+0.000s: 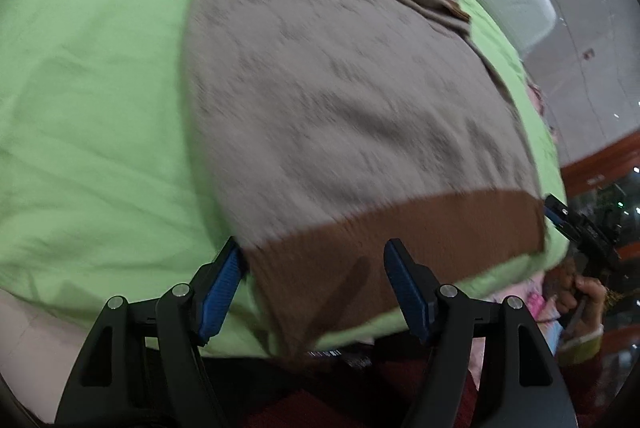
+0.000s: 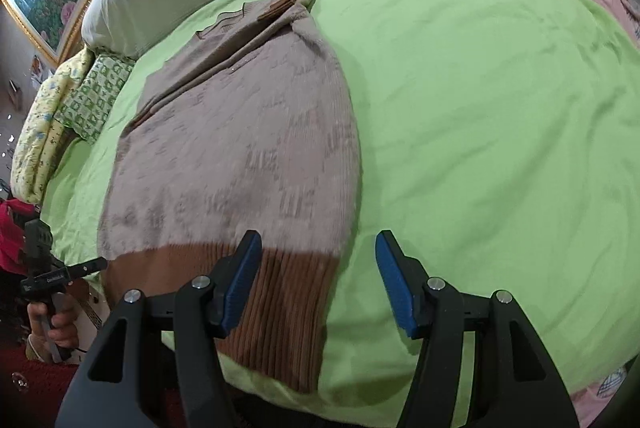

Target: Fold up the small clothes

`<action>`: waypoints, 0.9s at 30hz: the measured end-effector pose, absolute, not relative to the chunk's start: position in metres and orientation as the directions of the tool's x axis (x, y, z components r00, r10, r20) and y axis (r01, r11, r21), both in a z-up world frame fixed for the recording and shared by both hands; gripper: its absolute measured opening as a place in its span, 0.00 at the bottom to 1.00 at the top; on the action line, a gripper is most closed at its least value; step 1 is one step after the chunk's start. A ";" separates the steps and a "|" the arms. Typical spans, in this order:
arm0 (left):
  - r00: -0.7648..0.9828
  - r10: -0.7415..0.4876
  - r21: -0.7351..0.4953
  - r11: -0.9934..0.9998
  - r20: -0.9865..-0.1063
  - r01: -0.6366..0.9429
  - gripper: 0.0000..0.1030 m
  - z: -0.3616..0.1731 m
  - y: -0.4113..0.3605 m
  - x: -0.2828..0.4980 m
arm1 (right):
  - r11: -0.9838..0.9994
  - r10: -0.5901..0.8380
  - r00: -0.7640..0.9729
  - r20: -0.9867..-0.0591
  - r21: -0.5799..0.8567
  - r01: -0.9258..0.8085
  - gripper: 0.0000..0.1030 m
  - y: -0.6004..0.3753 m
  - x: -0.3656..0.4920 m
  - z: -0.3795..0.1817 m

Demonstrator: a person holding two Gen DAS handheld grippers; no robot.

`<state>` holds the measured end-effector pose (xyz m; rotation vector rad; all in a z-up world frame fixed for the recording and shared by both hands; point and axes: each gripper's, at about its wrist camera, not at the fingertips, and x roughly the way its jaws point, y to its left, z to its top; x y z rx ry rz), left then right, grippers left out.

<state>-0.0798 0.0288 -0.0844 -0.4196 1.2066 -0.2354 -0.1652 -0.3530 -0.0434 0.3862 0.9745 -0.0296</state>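
Both claws stood open and empty: your left claw (image 1: pixel 314 288) hovered over the left corner of the sweater's brown ribbed hem (image 1: pixel 400 232), and your right claw (image 2: pixel 318 282) hung at the hem's right corner, one pad over the ribbing, the other over bare green bedsheet (image 2: pixel 480 108). The beige knit sweater (image 2: pixel 240 148) lay flat on the bed, sleeves already folded in, hem at the near edge. To do this fold well, you would, I judge, want to pinch both hem corners evenly, catching every layer, and carry them together toward the collar (image 2: pixel 280 4). No containers were in view, so nothing to report there.
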 end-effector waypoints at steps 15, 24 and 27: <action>0.353 -0.517 -0.580 0.808 -0.780 -0.098 0.08 -0.106 0.035 -0.091 | 0.860 0.358 0.558 -0.749 0.497 0.116 0.46 -0.355 -0.173 -0.062; 0.491 -0.544 -0.609 0.792 -0.681 0.032 0.06 -0.062 0.035 -0.095 | 0.790 0.467 0.618 -0.632 0.613 0.030 0.08 -0.361 -0.187 -0.056; 0.546 -0.543 -0.613 0.787 -0.638 0.067 0.06 -0.036 0.037 -0.082 | 0.757 0.502 0.661 -0.558 0.654 -0.023 0.08 -0.363 -0.184 -0.042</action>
